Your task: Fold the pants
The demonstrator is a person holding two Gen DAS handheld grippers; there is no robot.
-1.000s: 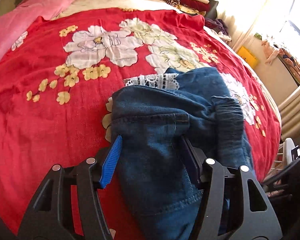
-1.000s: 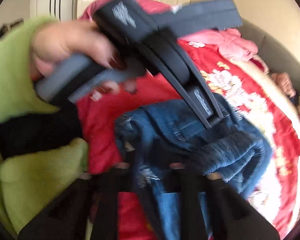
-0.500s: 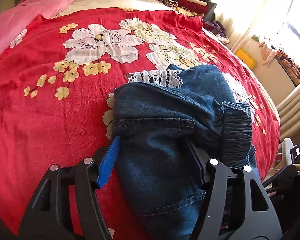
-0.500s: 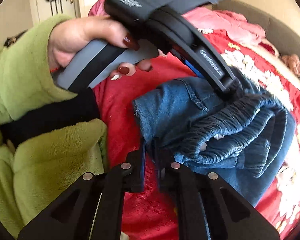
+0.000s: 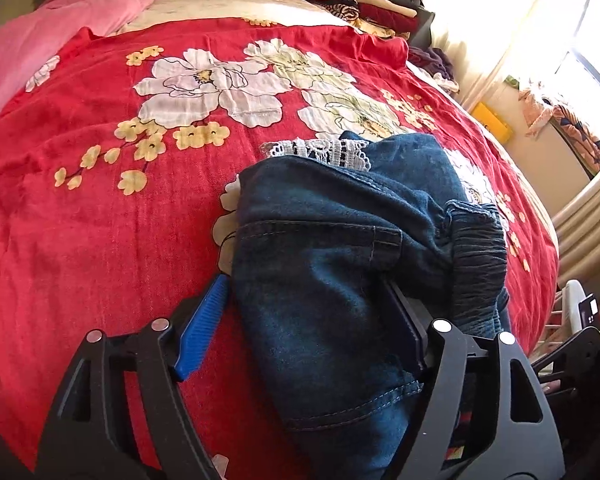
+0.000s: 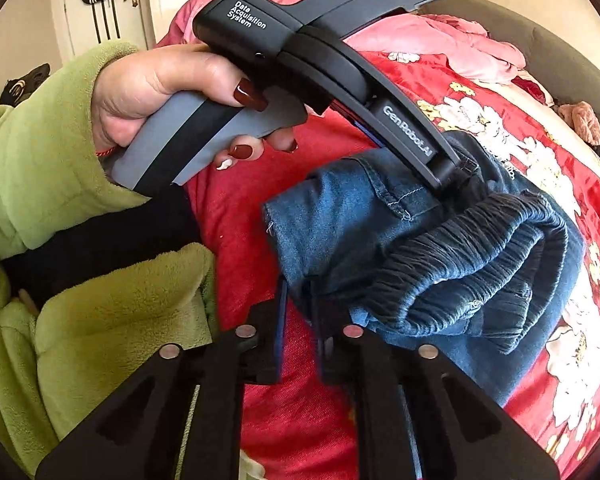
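On the near right of the bed (image 5: 80,240) lie the pants (image 5: 332,280), already folded into a bundle. Left claw (image 5: 300,320) gapes wide around them; right claw (image 6: 298,300) pinches their near edge. Only tidying seems left.

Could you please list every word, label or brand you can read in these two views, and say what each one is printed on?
"Data Acquisition System": white print on the black top housing of the left gripper, seen in the right wrist view.
"GenRoboAI": white print along that gripper's black arm, just above the jeans.
Nothing else is legible: a small dark device at the left wrist view's right edge shows marks too small to read.
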